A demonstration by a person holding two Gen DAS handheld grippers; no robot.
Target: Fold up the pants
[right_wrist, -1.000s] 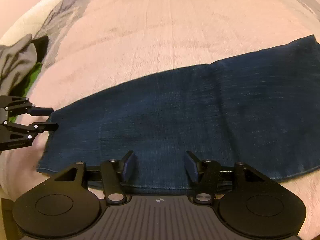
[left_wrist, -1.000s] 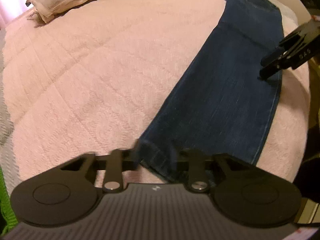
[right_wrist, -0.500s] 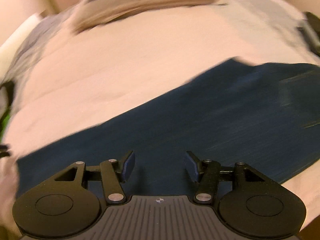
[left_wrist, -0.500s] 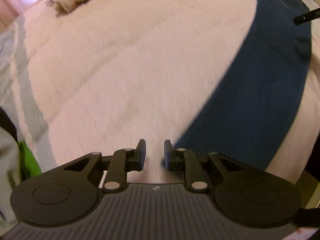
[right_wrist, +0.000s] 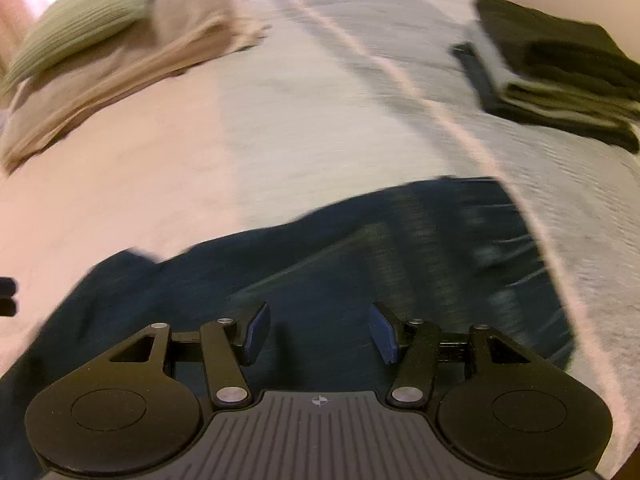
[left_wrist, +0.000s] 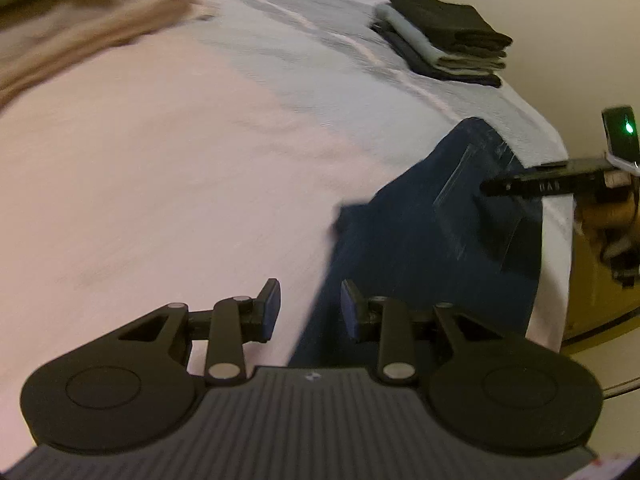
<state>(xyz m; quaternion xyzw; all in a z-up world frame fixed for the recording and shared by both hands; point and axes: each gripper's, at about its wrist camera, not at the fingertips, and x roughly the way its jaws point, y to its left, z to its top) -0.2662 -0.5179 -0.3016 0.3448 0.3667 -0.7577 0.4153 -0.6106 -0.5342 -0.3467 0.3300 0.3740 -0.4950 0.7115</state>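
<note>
Two handheld grippers hover over a bed covered by a pale pink blanket (left_wrist: 160,168), with a grey-white quilted cover (right_wrist: 320,92) beyond it. Both views are somewhat blurred.

The pants (left_wrist: 432,248), dark blue denim, lie flat across the near part of the bed, partly on the pink blanket and partly on the grey-white cover. In the right wrist view the pants (right_wrist: 360,248) stretch from the lower left edge to the right side, with one corner lumped up at the left end.

The left gripper (left_wrist: 310,308) has its jaws moderately apart with nothing between them. It sits above the long edge of the pants, its left finger over bare blanket and its right finger over denim. Whether the fingers touch the fabric cannot be told.

The right gripper (right_wrist: 318,334) has its jaws spread wide and empty, both blue-padded fingers over the denim. In the left wrist view it enters from the right edge as a dark bar (left_wrist: 532,188) above the far end of the pants.

Farther back, a stack of folded dark clothes (left_wrist: 444,40) rests near the bed's far corner. A green ribbed pillow (right_wrist: 80,20) lies on a folded beige blanket (right_wrist: 132,68) toward the far left.
</note>
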